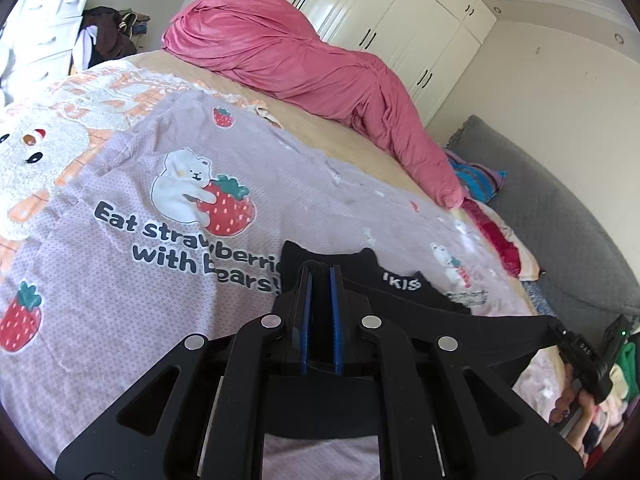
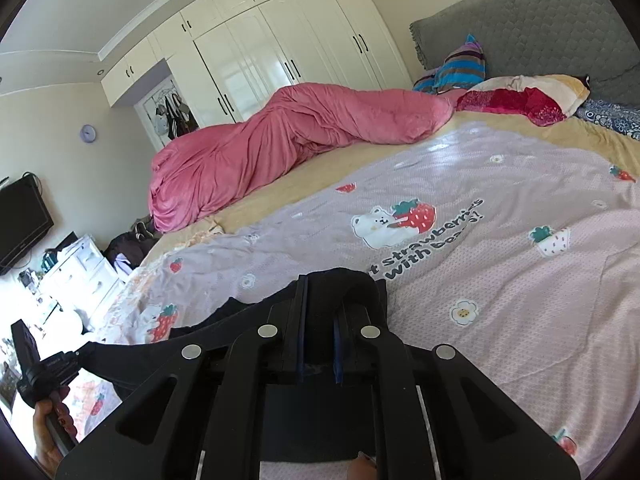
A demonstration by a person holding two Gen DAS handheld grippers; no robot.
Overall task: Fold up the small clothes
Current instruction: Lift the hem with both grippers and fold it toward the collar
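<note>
A small black garment (image 1: 384, 280) with white letters is held stretched above the lilac strawberry-and-bear bedspread (image 1: 120, 280). My left gripper (image 1: 320, 270) is shut on one edge of it, with black cloth pinched between the blue pads. My right gripper (image 2: 320, 280) is shut on the other edge, where the black garment (image 2: 352, 280) bunches over its fingers. Each view shows the other gripper at its side, the right gripper (image 1: 588, 356) in the left wrist view and the left gripper (image 2: 44, 368) in the right wrist view. The cloth hangs taut between them.
A rolled pink duvet (image 1: 300, 60) lies along the far side of the bed. Pillows (image 2: 520, 98) and a grey headboard (image 2: 540, 20) are at one end. White wardrobes (image 2: 280, 52) line the wall. A white dresser (image 1: 44, 28) with piled clothes stands beyond the bed's foot.
</note>
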